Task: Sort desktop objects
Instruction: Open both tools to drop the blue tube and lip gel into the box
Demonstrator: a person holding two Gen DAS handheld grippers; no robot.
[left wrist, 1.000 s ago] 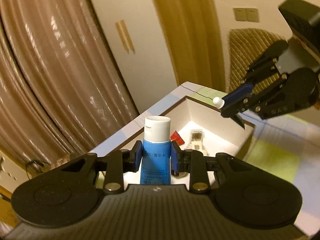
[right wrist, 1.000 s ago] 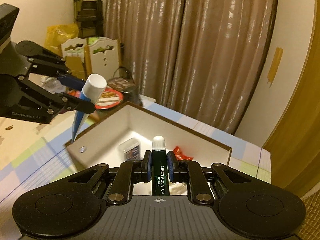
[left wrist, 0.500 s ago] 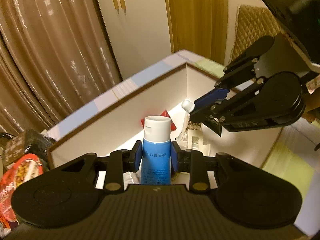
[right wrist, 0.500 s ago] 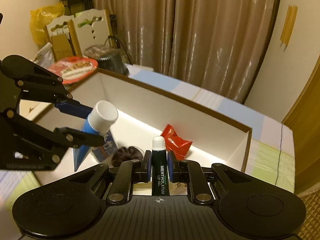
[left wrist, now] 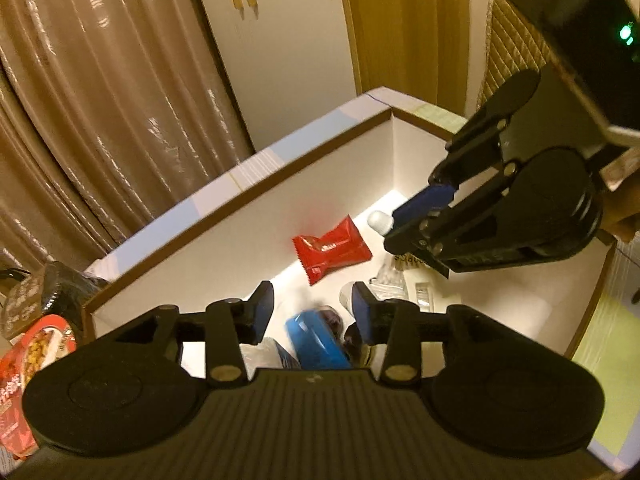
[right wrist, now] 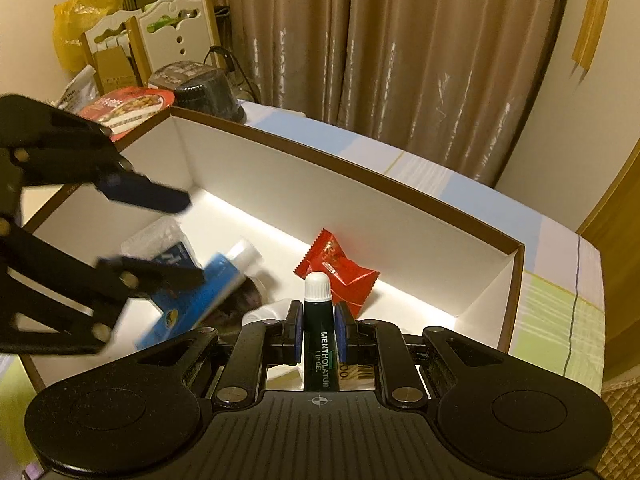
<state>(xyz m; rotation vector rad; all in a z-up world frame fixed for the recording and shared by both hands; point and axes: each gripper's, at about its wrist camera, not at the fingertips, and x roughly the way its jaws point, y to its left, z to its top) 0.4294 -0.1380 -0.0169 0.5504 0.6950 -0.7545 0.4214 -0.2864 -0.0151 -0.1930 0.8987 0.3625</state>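
- The blue tube point(right wrist: 200, 296) is loose inside the white box point(right wrist: 280, 184), lying tilted with its white cap toward the far wall; it looks motion-blurred in both views, so I cannot tell if it has settled.
- The left gripper point(left wrist: 314, 306) is wide open above it, its blue pads point(left wrist: 362, 307) clear on either side and gripping nothing.
- The lip gel stick point(right wrist: 318, 320) stands upright, white cap up, pinched tight between the pads of the right gripper point(right wrist: 318, 334), low over the box floor.
- In the right wrist view, a red snack packet point(right wrist: 340, 270) lies just past the stick at about 1 o'clock, on the box floor near the far wall.
- At 9 o'clock from the tube sits a clear packet point(right wrist: 160, 240), partly under it.
- Outside the box at 11 o'clock: a red food tray point(right wrist: 128, 108) and a dark pot point(right wrist: 200, 90), with a curtain point(right wrist: 400, 40) behind.
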